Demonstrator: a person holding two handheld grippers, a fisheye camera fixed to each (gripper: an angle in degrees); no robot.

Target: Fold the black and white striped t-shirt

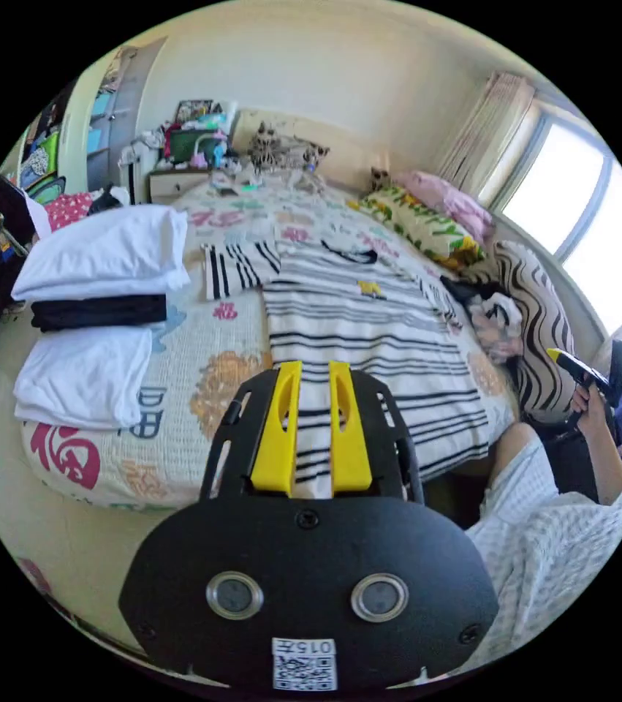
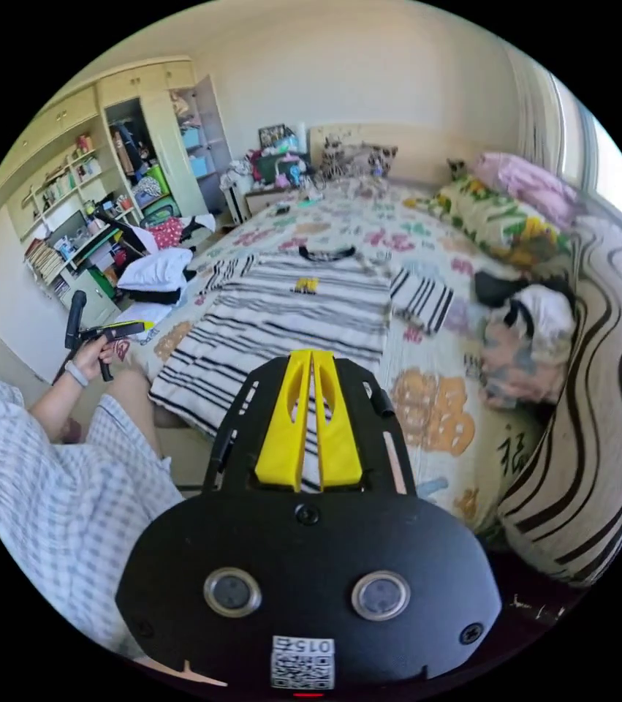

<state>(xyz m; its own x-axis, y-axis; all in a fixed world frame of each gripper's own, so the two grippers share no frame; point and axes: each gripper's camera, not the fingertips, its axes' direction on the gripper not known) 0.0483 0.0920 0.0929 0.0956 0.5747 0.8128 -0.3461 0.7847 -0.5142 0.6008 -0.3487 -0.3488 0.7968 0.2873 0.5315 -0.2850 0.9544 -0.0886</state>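
My left hand-held gripper (image 1: 314, 369) hangs above the shirt's (image 1: 369, 344) hem with its jaws a narrow gap apart, gripping nothing. In the left gripper view the shirt lies flat on the bed (image 1: 179, 409), sleeves spread, beside a stack of folded clothes (image 1: 99, 307). In the right gripper view my right hand-held gripper (image 2: 312, 357) has its jaws almost touching, empty, above the shirt (image 2: 281, 322); a pillow (image 2: 596, 409) sits at the bed's far edge.

Bright daylight pours in from the window (image 1: 581, 212), which is blown out to white glare — the bed (image 1: 237, 351) is evenly lit, shadows soft. Both views are sharp in the middle, with fisheye bending and black corners at the edges.
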